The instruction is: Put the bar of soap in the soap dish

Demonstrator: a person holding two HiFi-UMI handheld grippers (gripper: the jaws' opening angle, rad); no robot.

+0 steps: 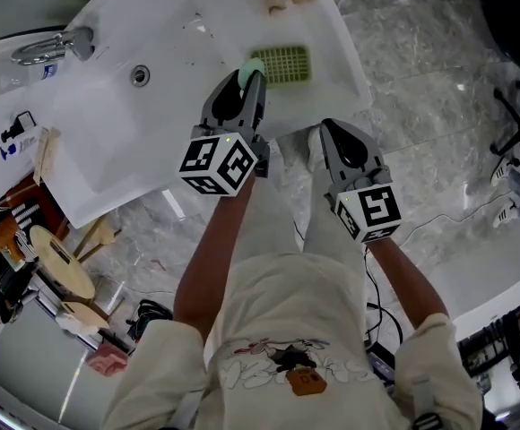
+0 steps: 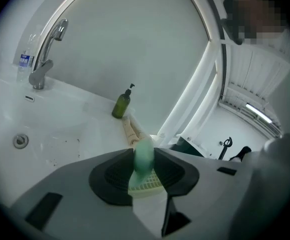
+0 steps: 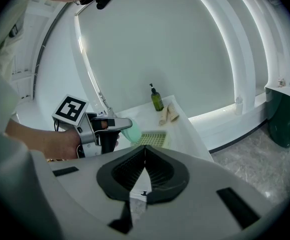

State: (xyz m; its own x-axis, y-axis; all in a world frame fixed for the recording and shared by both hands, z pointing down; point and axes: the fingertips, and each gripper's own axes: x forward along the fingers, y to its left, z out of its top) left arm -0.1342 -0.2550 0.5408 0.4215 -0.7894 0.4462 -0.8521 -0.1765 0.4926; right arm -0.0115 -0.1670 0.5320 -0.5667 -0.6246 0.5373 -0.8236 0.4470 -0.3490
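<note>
Soap (image 2: 144,156) between left gripper (image 2: 145,170) jaws

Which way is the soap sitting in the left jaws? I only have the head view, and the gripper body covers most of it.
Observer: In the left gripper view the bar of soap stands on edge. The left gripper has it clamped across its broad faces between the two pads.
Operator: And the right gripper, is it carrying anything? From above I can only see its back.
Observer: No. The right gripper view shows the right gripper with its jaws closed together and nothing between them.
</note>
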